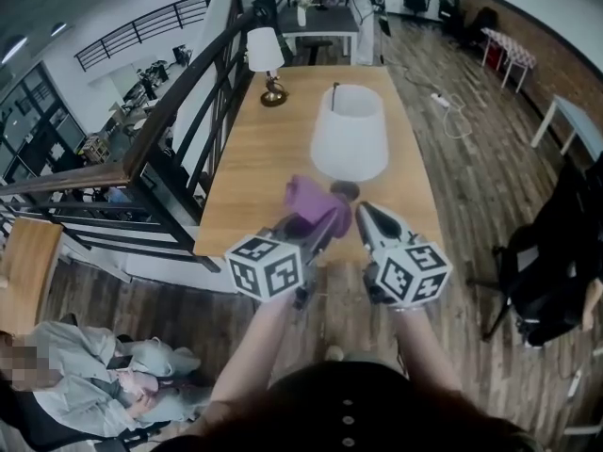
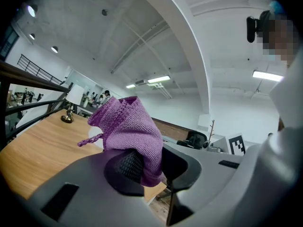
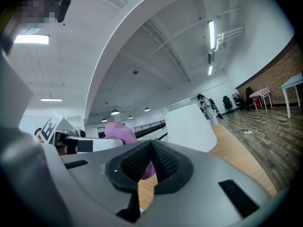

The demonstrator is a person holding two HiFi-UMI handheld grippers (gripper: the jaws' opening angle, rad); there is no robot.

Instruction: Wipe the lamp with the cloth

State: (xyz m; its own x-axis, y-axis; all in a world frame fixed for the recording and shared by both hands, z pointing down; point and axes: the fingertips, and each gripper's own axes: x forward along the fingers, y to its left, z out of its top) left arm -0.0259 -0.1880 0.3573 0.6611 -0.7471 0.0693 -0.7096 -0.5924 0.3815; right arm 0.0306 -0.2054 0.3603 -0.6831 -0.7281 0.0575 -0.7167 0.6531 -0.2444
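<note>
A purple cloth (image 1: 317,201) is bunched up in my left gripper (image 1: 314,226), whose jaws are shut on it; in the left gripper view the cloth (image 2: 129,129) rises from between the dark pads. The lamp with the large white shade (image 1: 350,135) stands on the wooden table (image 1: 264,163) just beyond the cloth, its dark base (image 1: 345,190) showing beside it. My right gripper (image 1: 364,209) sits right of the cloth, shut with nothing between its pads. In the right gripper view the shade (image 3: 191,126) is ahead and the cloth (image 3: 120,132) off to the left.
A smaller lamp (image 1: 267,61) with a brass base stands at the table's far left. A black railing (image 1: 165,130) runs along the left side. An office chair (image 1: 542,276) is on the right, and a seated person (image 1: 108,384) at the lower left. The table's near edge (image 1: 221,249) lies under the grippers.
</note>
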